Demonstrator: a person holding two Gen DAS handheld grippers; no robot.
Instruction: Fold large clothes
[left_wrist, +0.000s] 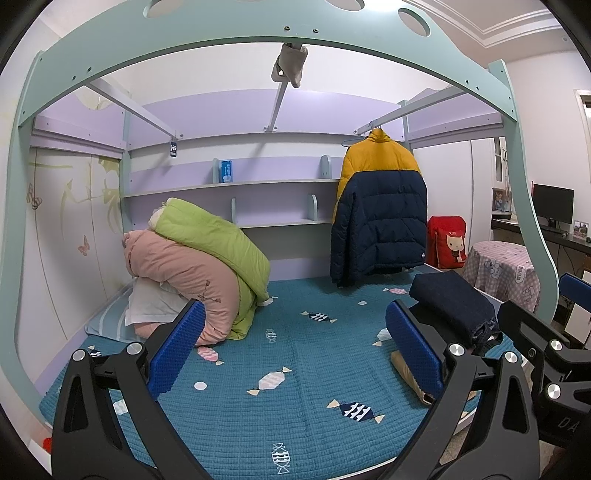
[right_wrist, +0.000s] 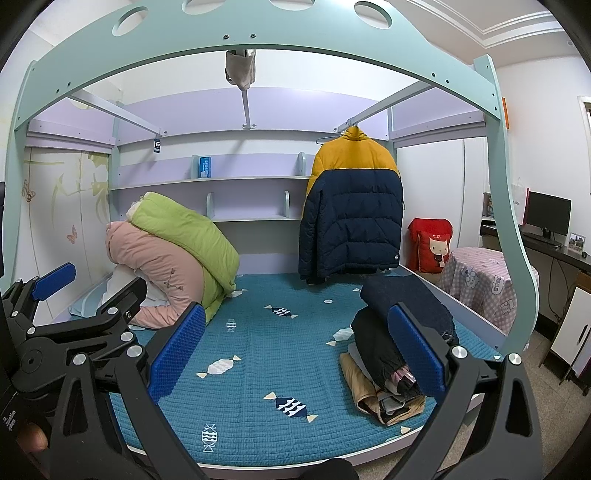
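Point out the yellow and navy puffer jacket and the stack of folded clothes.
yellow and navy puffer jacket (right_wrist: 354, 221), right wrist view, navy back panel.
stack of folded clothes (right_wrist: 384, 369), right wrist view, dark middle layer.

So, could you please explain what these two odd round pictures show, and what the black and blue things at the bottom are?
Each picture comes from a fisheye camera on a hand-held gripper, looking forward along its two blue-padded fingers. One view belongs to the left gripper, the other to the right gripper; each also shows the other gripper at its edge. Both are open and hold nothing. Ahead is a bed with a teal quilt. On it lie rolled pink and green duvets and a pile of folded clothes. A yellow and navy puffer jacket hangs from a rail on a hanger, probably next for folding.
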